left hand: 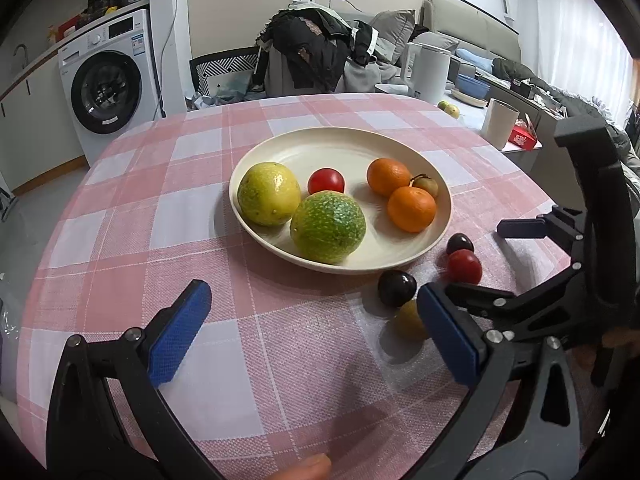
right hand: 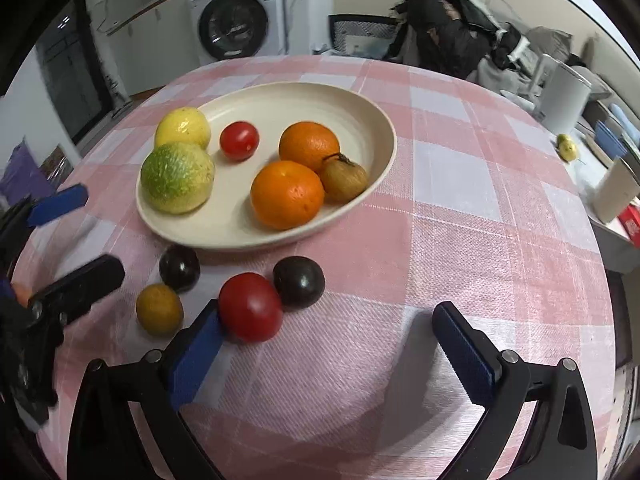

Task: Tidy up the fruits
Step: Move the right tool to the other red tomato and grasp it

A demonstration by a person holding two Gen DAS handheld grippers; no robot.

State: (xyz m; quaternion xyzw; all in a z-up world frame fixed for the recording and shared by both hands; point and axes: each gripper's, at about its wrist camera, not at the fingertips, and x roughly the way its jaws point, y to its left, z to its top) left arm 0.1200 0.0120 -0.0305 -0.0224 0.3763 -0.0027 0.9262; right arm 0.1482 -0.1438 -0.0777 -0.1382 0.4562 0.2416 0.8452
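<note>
four small fruits sit on the tablecloth point(right hand: 460, 184) just in front of the plate point(right hand: 372, 112): a red tomato point(right hand: 250, 306), two dark plums point(right hand: 298, 282) point(right hand: 179, 268) and a yellow fruit point(right hand: 159, 309). the right gripper point(right hand: 326, 334) hangs with fingers wide apart and empty, its left pad touching the tomato. the left gripper point(left hand: 316, 318) is also spread and empty, its right pad just beside the yellow fruit. best, i judge, to shift right gripper leftward so the tomato centres between pads, then close gently, avoiding the touching plum.
</note>
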